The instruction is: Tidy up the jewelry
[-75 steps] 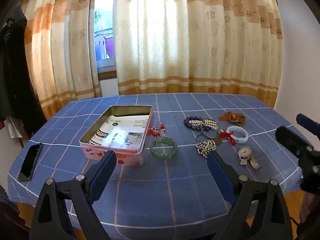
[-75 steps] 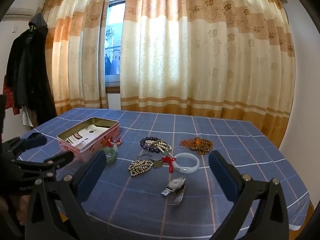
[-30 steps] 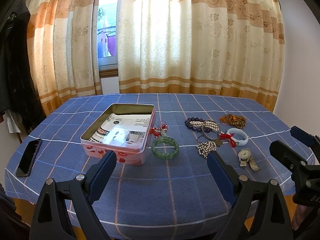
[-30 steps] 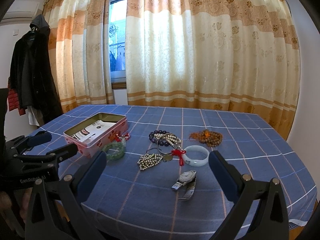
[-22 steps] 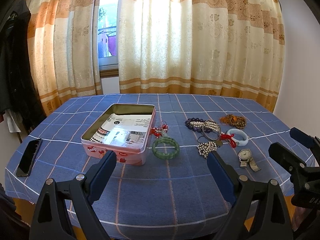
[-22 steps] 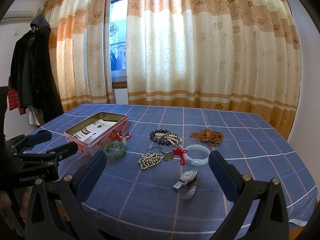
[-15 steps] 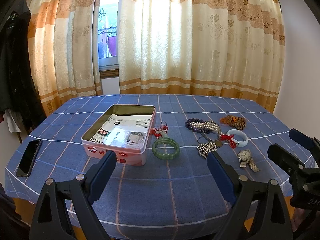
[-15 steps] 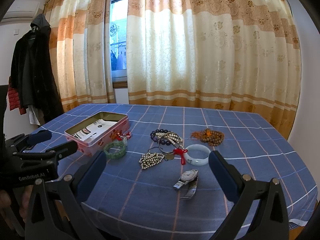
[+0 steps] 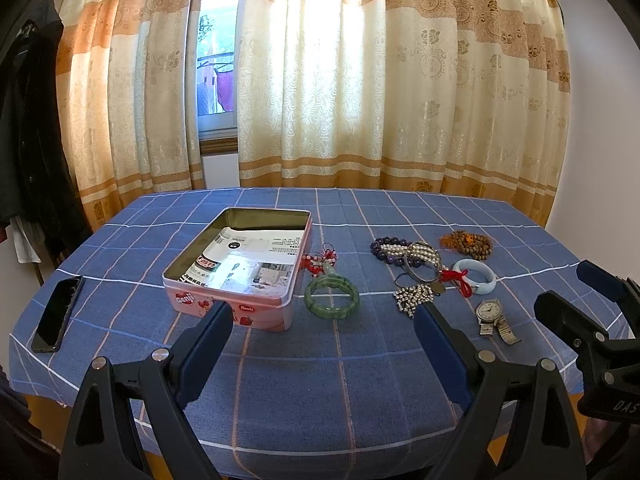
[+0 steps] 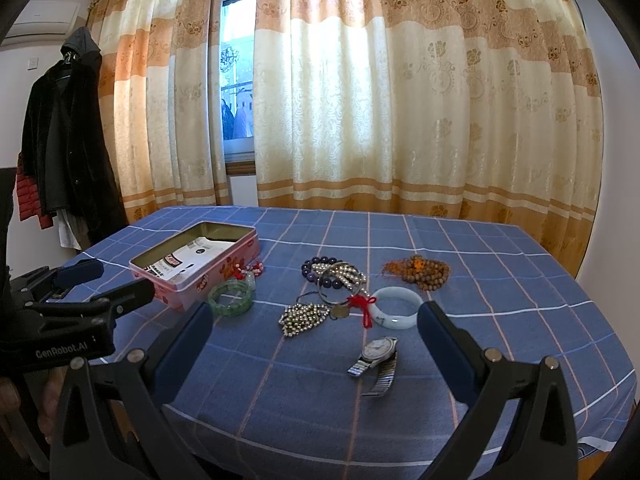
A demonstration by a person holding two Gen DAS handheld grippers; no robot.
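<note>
On the blue checked tablecloth point(image 9: 320, 380), an open pink tin point(image 9: 240, 264) sits left, paper lining inside; green bangle point(image 9: 331, 296) just right of it. Further right: silver bead cluster point(image 9: 414, 298), pearl-and-purple beads point(image 9: 404, 250), white bangle point(image 9: 474, 281), brown beads point(image 9: 468, 241), wristwatch point(image 9: 490, 314). Left gripper point(image 9: 320, 354) and right gripper point(image 10: 316, 352) hover near the table's edge, jaws spread wide, nothing between them.

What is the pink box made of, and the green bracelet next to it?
The pink box looks like thin painted metal: its bare inside walls shine silvery-gold, so probably a tin. The green bracelet looks like polished stone, maybe jade, or glass: it is cloudy, see-through green with glossy highlights. The pictures cannot settle which.
</note>
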